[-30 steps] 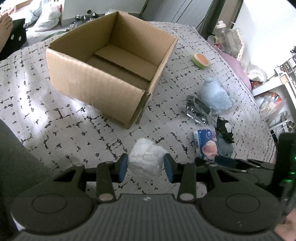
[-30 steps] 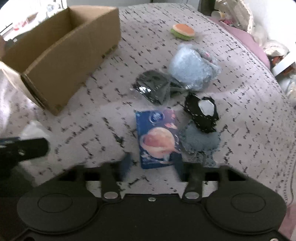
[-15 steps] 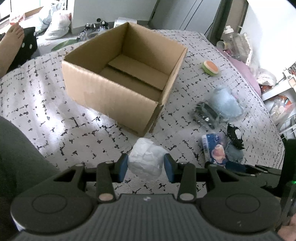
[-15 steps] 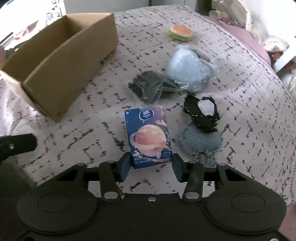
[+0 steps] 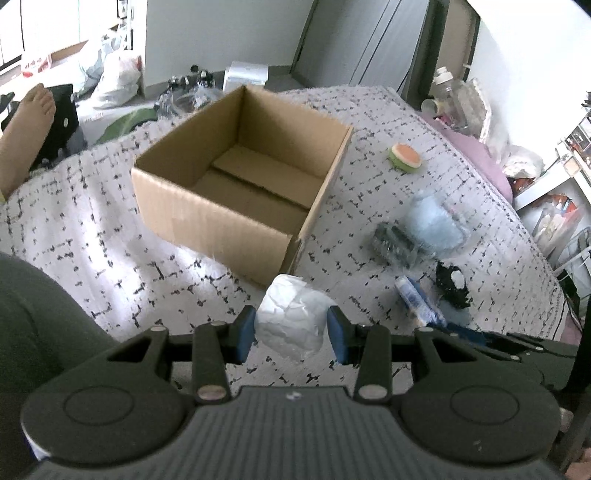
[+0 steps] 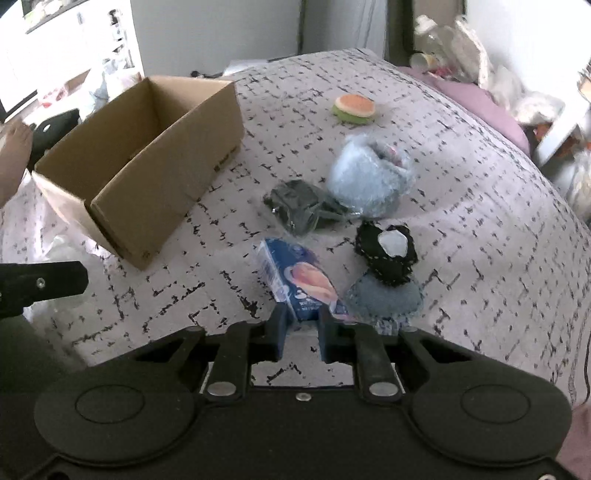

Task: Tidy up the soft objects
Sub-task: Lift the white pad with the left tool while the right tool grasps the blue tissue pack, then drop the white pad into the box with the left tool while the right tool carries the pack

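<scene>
Bedspread (image 5: 110, 236) bears cardboard box (image 5: 236, 184); left jaws grip white wad (image 5: 291, 317), right jaws tissue pack (image 6: 303, 280)

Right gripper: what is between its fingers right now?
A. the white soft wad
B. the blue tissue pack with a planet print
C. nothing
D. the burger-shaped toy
B: in the right wrist view the right gripper has its fingers pinched on the near end of the blue tissue pack, which is tipped up off the bedspread.

Daylight spills across the black-flecked white bedspread (image 5: 110, 236); pale wall (image 5: 221, 33) behind, grey wardrobe doors (image 5: 369, 40), cluttered white shelf (image 5: 569, 177) at right.
</scene>
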